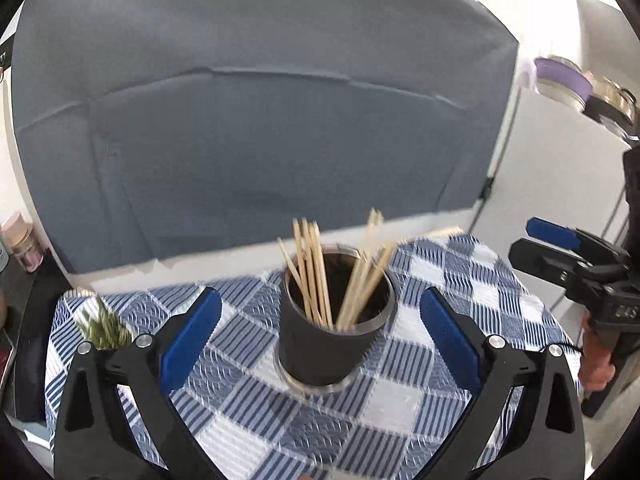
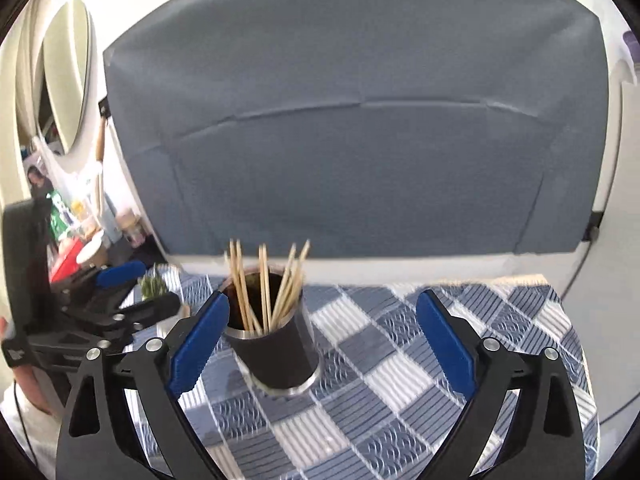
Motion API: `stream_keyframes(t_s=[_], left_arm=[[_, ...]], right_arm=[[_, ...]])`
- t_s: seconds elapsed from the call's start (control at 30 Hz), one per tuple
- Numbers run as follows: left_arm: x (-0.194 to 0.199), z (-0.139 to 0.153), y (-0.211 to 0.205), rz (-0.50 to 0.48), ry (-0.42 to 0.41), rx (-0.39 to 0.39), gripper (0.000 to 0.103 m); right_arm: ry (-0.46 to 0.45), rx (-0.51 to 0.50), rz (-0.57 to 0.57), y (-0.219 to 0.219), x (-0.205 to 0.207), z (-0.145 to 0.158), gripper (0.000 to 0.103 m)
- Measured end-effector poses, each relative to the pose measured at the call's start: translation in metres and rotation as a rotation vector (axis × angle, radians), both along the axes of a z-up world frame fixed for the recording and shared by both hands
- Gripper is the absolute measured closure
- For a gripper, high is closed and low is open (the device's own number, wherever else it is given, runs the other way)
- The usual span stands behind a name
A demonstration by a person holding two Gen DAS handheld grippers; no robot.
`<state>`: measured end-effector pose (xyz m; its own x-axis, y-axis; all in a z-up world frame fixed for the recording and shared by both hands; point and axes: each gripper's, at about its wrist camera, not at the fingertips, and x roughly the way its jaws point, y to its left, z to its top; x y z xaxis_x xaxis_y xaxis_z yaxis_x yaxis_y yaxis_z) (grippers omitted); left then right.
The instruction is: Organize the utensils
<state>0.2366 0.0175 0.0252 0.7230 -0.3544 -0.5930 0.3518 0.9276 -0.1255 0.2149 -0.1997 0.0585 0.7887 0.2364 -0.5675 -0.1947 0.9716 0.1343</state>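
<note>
A black cylindrical holder (image 1: 326, 350) with a metal rim stands upright on the blue checked tablecloth (image 1: 396, 408) and holds several wooden skewers (image 1: 316, 276). My left gripper (image 1: 320, 332) is open, its blue pads on either side of the holder, not touching it. In the right wrist view the holder (image 2: 276, 350) stands just inside the left blue pad of my open right gripper (image 2: 320, 336), with the skewers (image 2: 266, 284) sticking up. The left gripper (image 2: 120, 292) shows at the left there; the right gripper (image 1: 560, 248) shows at the right in the left wrist view.
A large grey padded panel (image 1: 260, 120) rises behind the table. A small green plant (image 1: 102, 326) sits at the cloth's left edge. Jars and bottles (image 2: 92, 228) crowd a shelf on the left. A round mirror (image 2: 66, 76) hangs at upper left. A white cabinet (image 1: 560, 184) stands right.
</note>
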Motion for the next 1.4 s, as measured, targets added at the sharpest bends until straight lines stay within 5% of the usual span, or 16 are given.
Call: stream_keyframes(t_s=[0.4, 0.6, 0.7, 0.87, 1.03, 1.4], left_arm=[[-0.119, 0.001, 0.008, 0.208, -0.053, 0.088, 0.006], [-0.188, 0.027, -0.005, 0.276, -0.13, 0.171, 0.006], [-0.214, 0.046, -0.01, 0.311, -0.138, 0.149, 0.006], [-0.226, 0.057, -0.017, 0.373, -0.123, 0.203, 0.006], [-0.233, 0.061, -0.028, 0.333, -0.123, 0.234, 0.006], [-0.237, 0.052, -0.027, 0.303, -0.045, 0.186, 0.006]], right_arm=[[0.094, -0.015, -0.043, -0.029, -0.103, -0.03, 0.009], [0.092, -0.011, -0.083, -0.045, -0.143, -0.018, 0.008], [0.084, -0.022, -0.11, -0.047, -0.158, -0.007, 0.008], [0.062, -0.035, -0.116, -0.045, -0.181, 0.009, 0.008], [0.024, -0.081, -0.105, -0.032, -0.205, 0.025, 0.008], [0.004, -0.098, -0.078, -0.019, -0.222, 0.03, 0.008]])
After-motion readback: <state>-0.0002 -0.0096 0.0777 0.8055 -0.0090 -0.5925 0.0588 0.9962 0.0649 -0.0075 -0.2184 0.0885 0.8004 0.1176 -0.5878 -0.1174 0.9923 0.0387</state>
